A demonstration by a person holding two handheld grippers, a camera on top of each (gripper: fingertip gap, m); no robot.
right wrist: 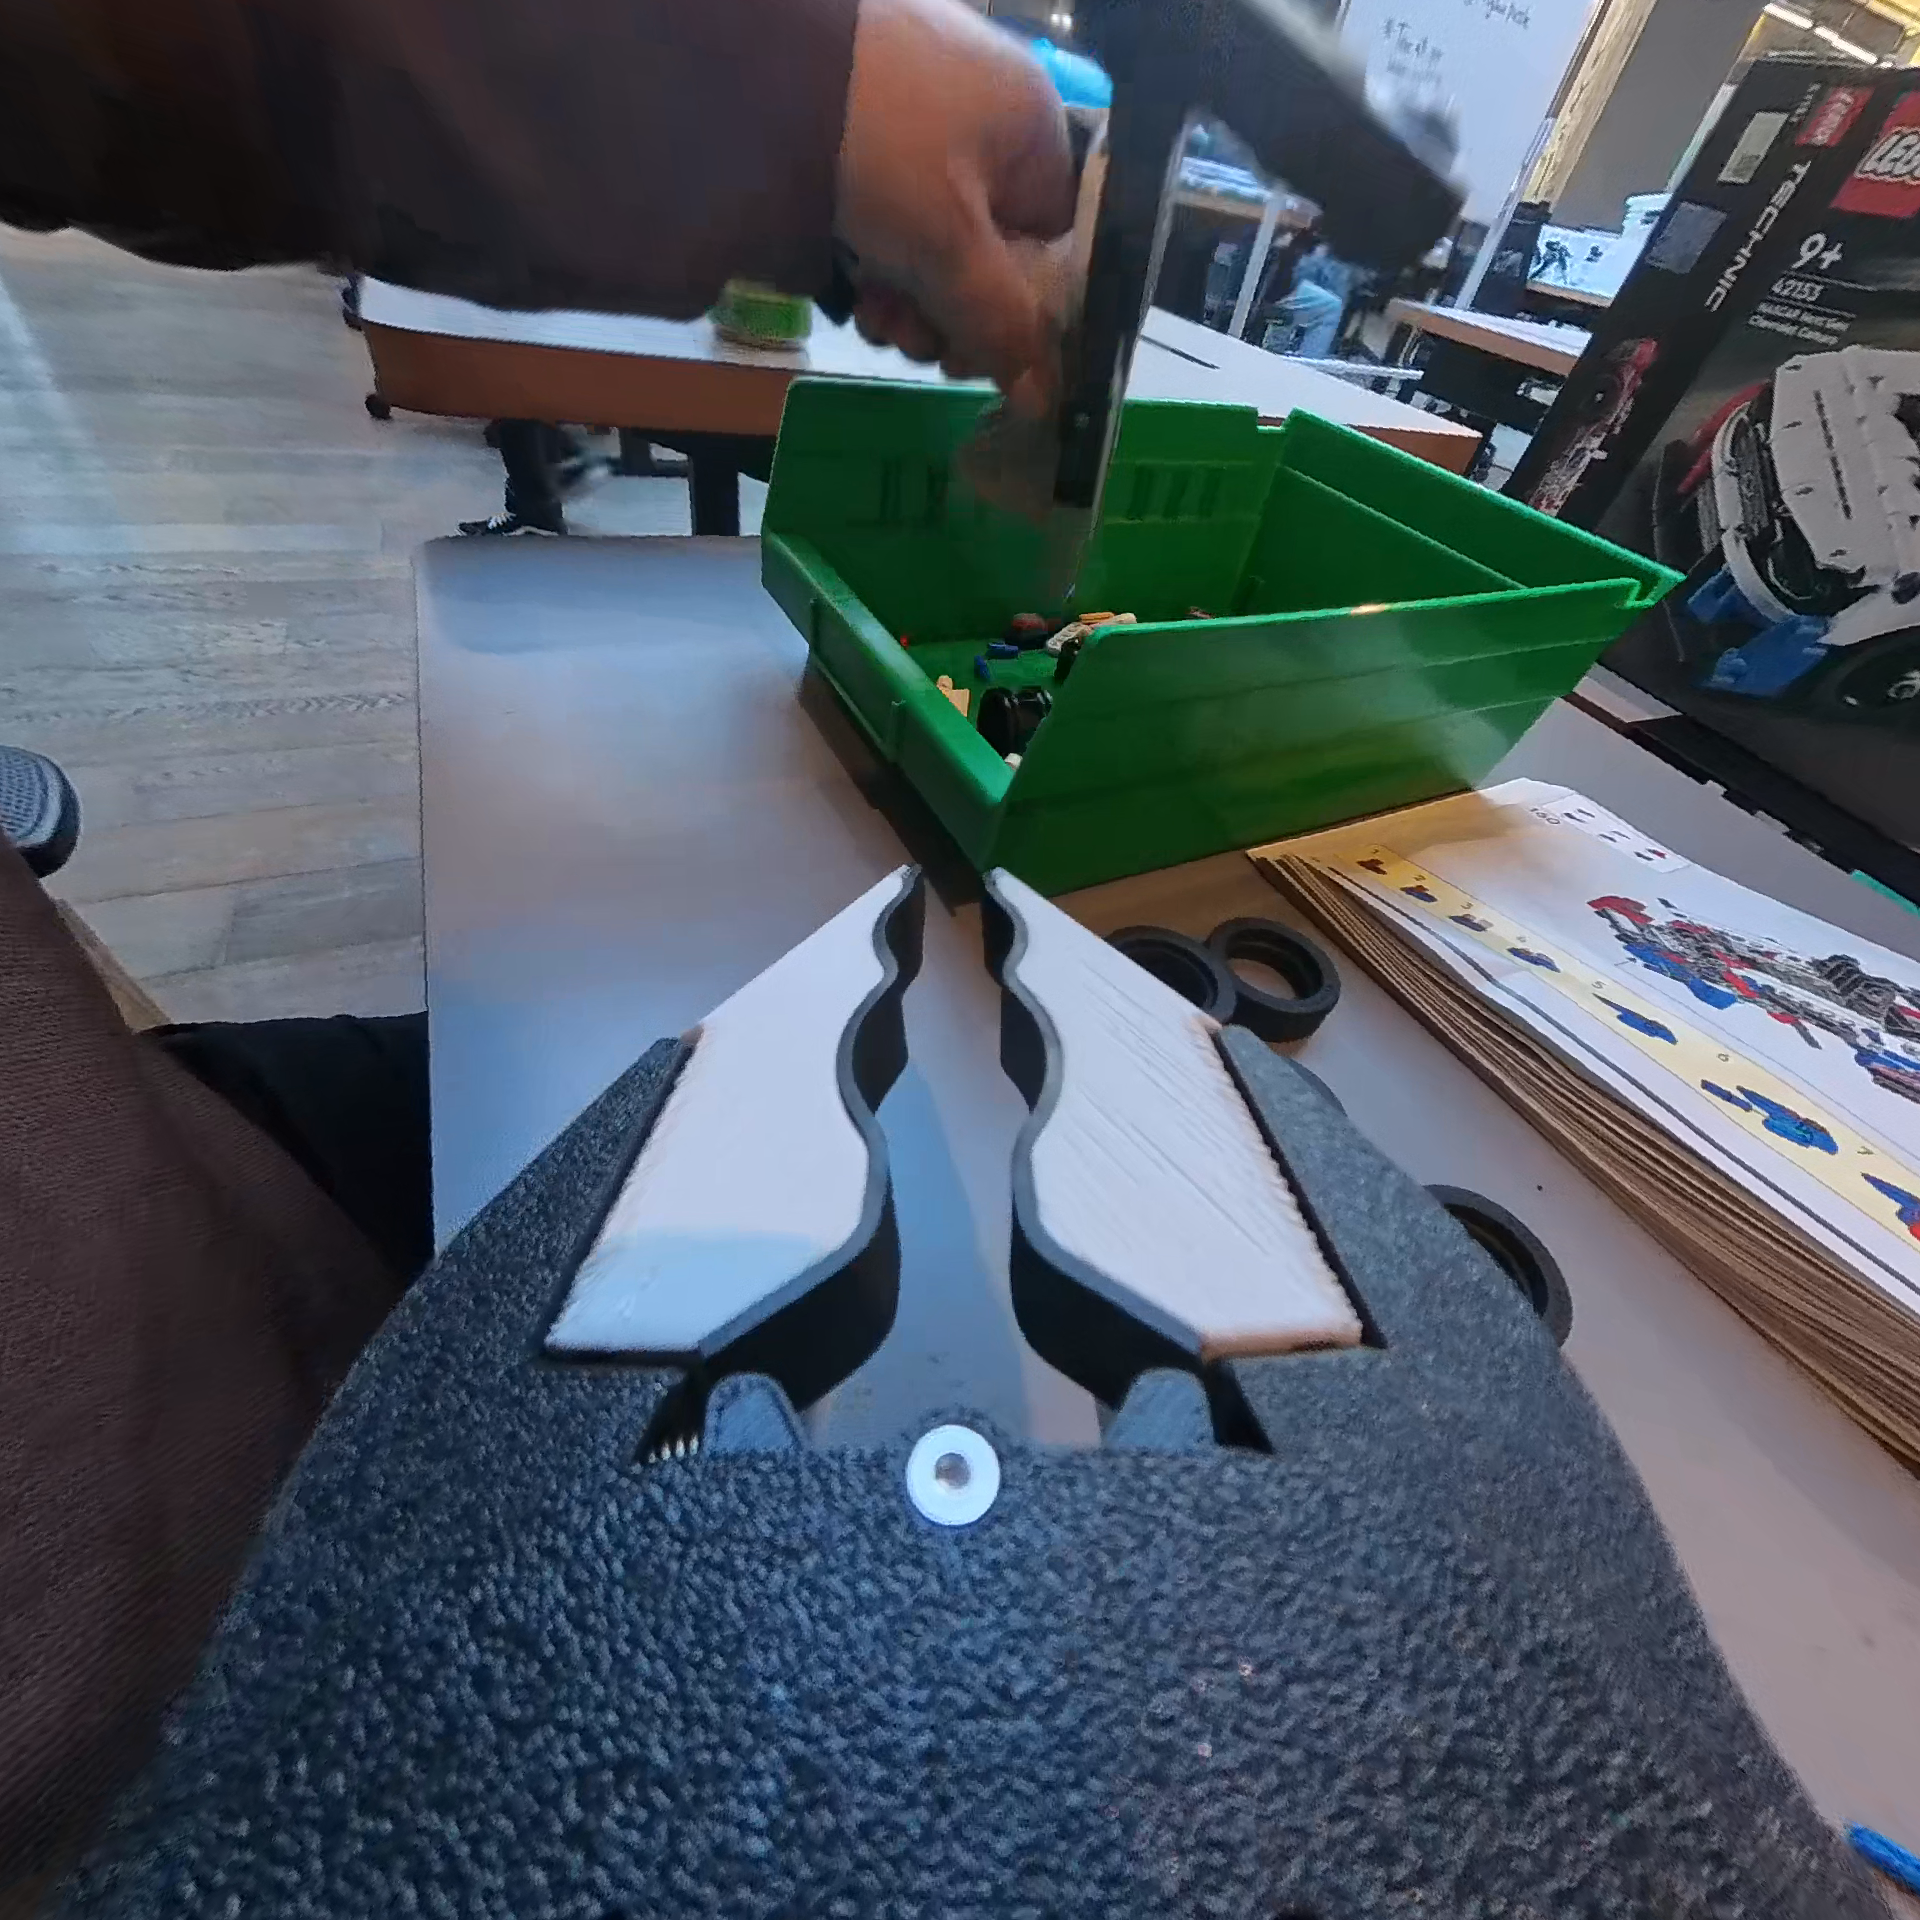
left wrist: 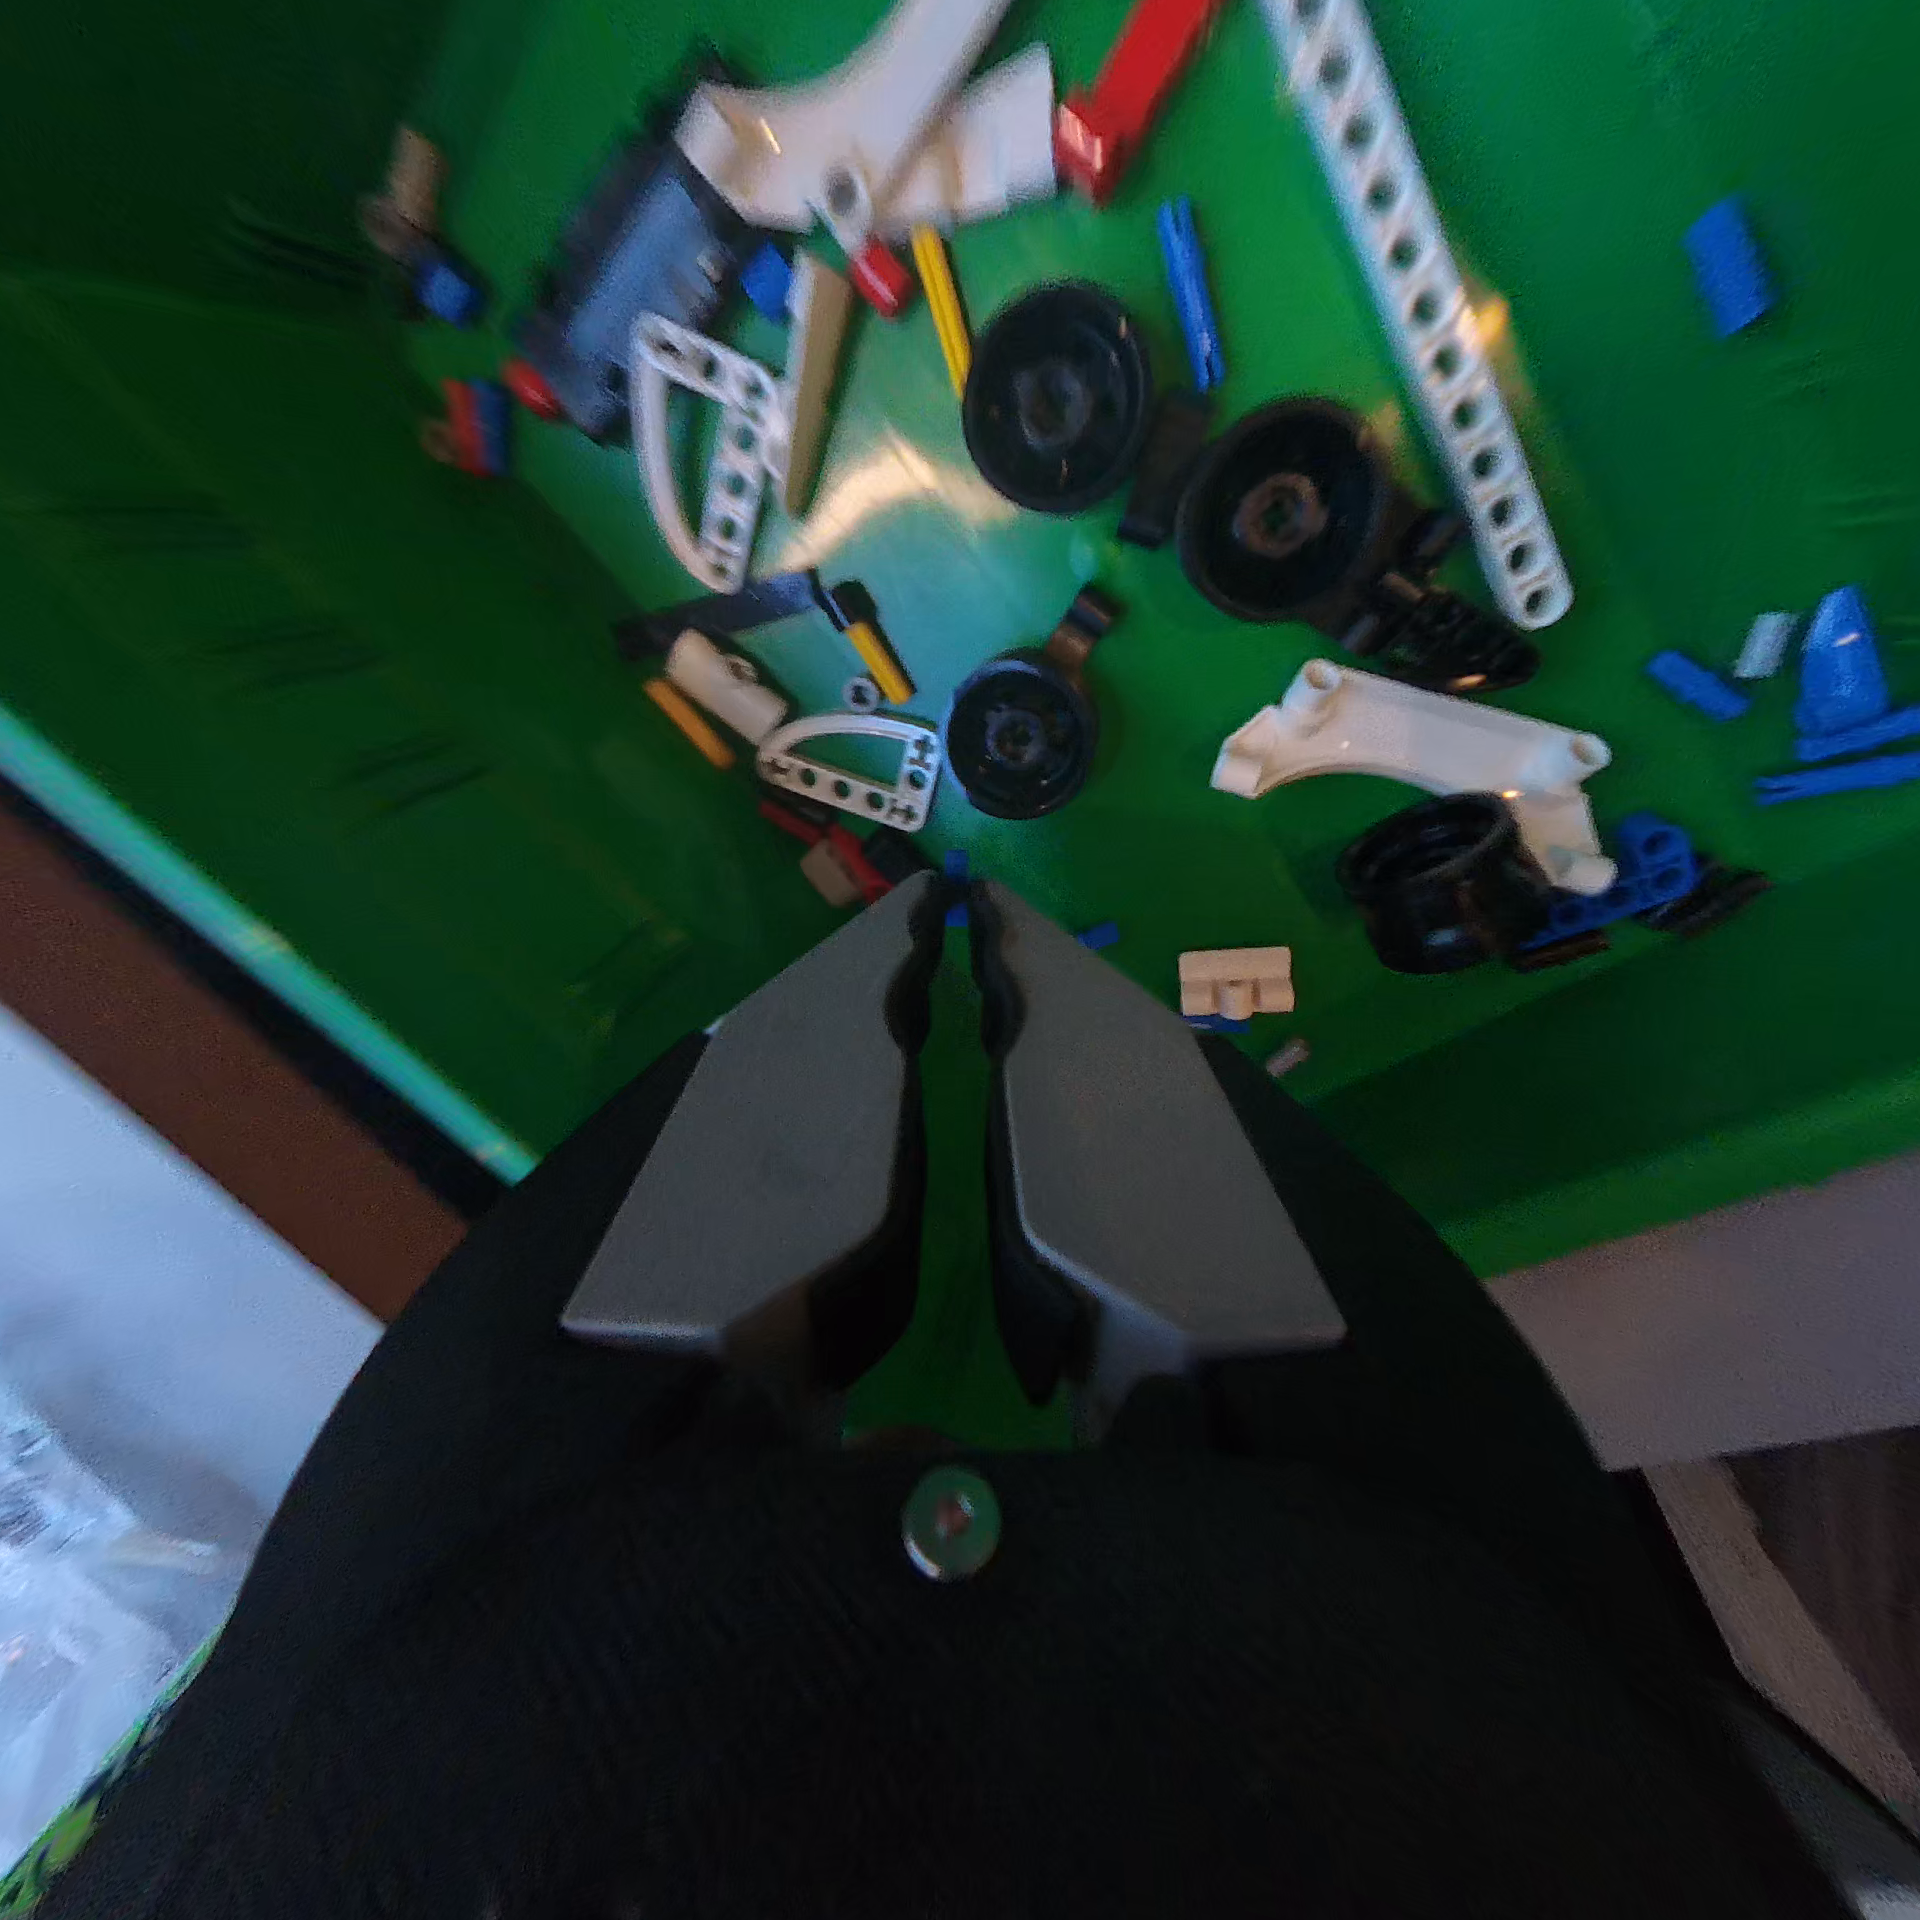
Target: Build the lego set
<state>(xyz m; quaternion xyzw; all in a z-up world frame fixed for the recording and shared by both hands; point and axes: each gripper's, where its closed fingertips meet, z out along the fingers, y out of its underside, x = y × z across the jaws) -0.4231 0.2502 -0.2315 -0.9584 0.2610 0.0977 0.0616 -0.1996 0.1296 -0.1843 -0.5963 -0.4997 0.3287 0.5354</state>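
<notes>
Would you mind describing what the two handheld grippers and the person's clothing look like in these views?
Both the left gripper and the right gripper have a black textured body, a silver screw at the centre, and two pale grey wedge-shaped fingers lined with wavy black pads. The person's hand emerges from a dark brown sleeve. No cables show.

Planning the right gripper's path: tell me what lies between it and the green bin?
In the right wrist view, only bare table separates the right hand-held gripper from the green bin.
</notes>
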